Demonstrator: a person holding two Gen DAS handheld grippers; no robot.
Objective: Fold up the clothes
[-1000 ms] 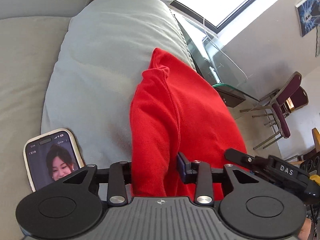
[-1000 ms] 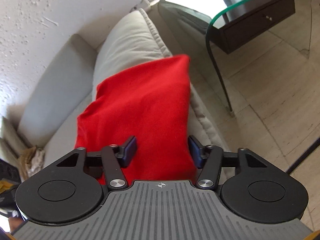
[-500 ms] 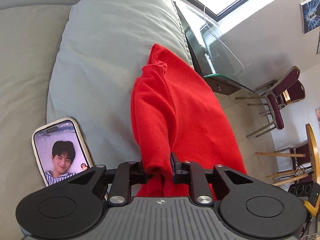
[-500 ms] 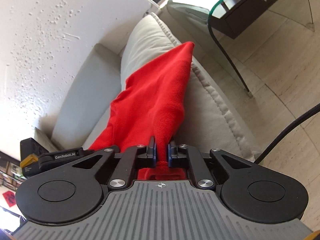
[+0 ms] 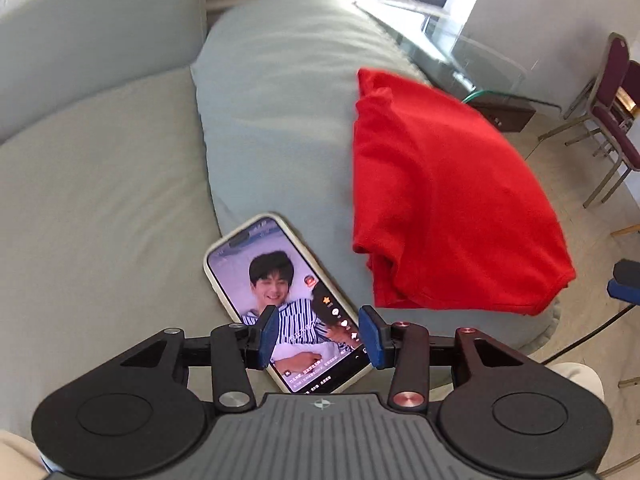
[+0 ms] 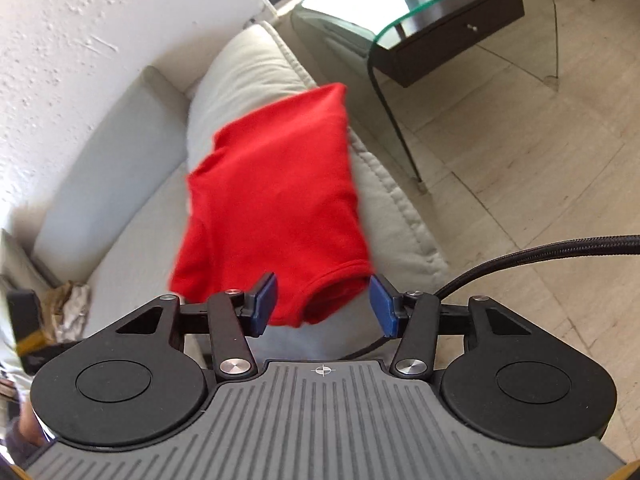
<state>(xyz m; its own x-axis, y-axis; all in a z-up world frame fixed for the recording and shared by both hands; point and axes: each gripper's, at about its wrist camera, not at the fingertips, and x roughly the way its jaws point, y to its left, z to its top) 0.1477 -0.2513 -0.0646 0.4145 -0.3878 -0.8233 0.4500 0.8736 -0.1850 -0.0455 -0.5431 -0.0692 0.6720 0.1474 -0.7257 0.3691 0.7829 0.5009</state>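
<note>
A folded red garment (image 5: 448, 200) lies on the pale sofa cushion (image 5: 280, 120), near its front edge. It also shows in the right wrist view (image 6: 276, 200). My left gripper (image 5: 320, 336) is open and empty, hovering over a phone, left of and nearer than the garment. My right gripper (image 6: 324, 304) is open and empty, just short of the garment's near hem, which lies between the spread fingers. A fingertip of the right gripper shows at the right edge of the left wrist view (image 5: 626, 284).
A phone (image 5: 288, 304) with a lit screen lies on the sofa under my left gripper. A glass side table (image 6: 460, 20) stands past the sofa's end. Chairs (image 5: 608, 108) stand on the tiled floor. A black cable (image 6: 540, 256) runs by my right gripper.
Both grippers were shut on the red garment half a second ago; both have opened and let go. The garment now lies folded on the cushion. The left gripper has swung left over the phone.
</note>
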